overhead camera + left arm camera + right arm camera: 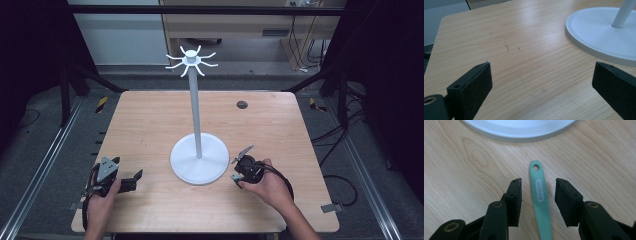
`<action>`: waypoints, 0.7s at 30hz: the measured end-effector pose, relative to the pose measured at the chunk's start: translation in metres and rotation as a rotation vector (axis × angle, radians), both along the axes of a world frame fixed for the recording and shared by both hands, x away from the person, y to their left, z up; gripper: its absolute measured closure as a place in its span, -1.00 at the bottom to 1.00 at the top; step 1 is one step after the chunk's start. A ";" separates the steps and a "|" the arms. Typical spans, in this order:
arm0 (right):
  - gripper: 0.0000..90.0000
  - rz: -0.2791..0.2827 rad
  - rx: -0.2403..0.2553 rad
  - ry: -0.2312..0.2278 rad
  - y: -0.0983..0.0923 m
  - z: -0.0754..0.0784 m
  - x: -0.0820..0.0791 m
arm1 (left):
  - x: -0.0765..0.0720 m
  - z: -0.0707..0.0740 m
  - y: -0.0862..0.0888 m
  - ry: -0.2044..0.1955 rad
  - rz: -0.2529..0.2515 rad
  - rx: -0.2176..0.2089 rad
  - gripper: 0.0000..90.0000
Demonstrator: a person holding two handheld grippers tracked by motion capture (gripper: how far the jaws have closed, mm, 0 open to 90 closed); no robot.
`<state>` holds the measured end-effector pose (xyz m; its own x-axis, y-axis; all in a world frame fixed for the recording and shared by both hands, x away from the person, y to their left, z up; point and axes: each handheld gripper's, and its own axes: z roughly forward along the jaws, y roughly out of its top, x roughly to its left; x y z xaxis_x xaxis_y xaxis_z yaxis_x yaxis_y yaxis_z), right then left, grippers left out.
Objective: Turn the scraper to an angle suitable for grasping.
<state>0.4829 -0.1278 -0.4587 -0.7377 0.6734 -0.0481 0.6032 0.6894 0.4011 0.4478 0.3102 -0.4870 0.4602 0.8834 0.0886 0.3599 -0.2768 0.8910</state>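
Observation:
A teal handle with a hole at its end lies flat on the wooden table, just in front of the round base of the white stand. My right gripper straddles this handle, open, with a gap on each side between pad and handle. In the high view the right gripper sits by the right edge of the stand's base, a bit of teal beneath it. My left gripper rests at the front left, open and empty, its jaws wide and aimed toward the base.
The stand's tall pole rises from mid-table to a crown of curved hooks. A small dark round grommet is set in the tabletop at the far right. Metal rails and cables run along the floor on both sides.

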 end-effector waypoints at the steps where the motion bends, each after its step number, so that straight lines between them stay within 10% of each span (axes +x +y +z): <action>1: 0.28 0.003 -0.008 0.003 0.001 -0.001 0.000 | 0.000 0.000 0.000 -0.001 -0.001 0.002 -0.95; 21: 0.44 0.026 -0.078 0.054 0.006 -0.008 0.010 | -0.001 0.001 0.000 -0.002 -0.003 -0.001 -0.95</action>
<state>0.4925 -0.1216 -0.4667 -0.7577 0.6498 -0.0600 0.6039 0.7330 0.3129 0.4471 0.3102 -0.4864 0.4630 0.8819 0.0888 0.3574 -0.2774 0.8918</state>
